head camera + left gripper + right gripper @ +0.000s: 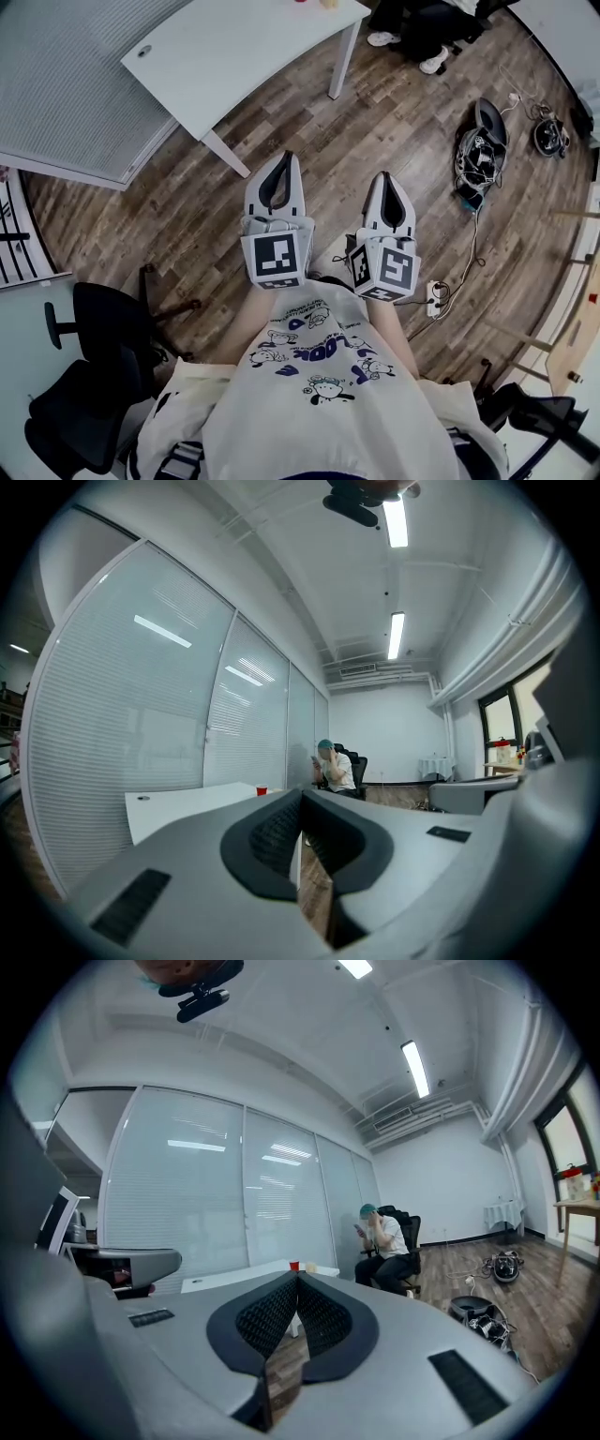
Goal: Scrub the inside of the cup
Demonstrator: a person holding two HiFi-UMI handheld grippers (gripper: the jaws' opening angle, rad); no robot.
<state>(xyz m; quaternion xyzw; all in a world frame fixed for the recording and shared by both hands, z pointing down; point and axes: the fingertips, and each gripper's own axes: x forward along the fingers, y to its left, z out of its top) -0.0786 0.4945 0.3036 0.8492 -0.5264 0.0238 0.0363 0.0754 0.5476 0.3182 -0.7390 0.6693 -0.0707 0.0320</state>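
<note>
Jaws on both tools are pressed together with nothing between them: the left gripper (301, 797) and the right gripper (297, 1279) are held side by side and level over the wooden floor (187, 216), well short of the work. Beyond them, to the far left, stands a white table (234, 56), and near its far end sits the red cup (293, 1265), upright, with a pale object (309, 1267) just beside it on the right; whether that is a sponge or a second cup is too small to tell. The cup looks short, plain red and open at the top, and its inside cannot be seen from here. It is probably a light, thin-walled disposable cup, so it would likely slide or tip under scrubbing and buckle under a hard pinch. One gripper should probably take it low on the side wall with a gentle squeeze while the other works inside. Farther still, a person (382, 1241) sits in an office chair by the glass partition.
</note>
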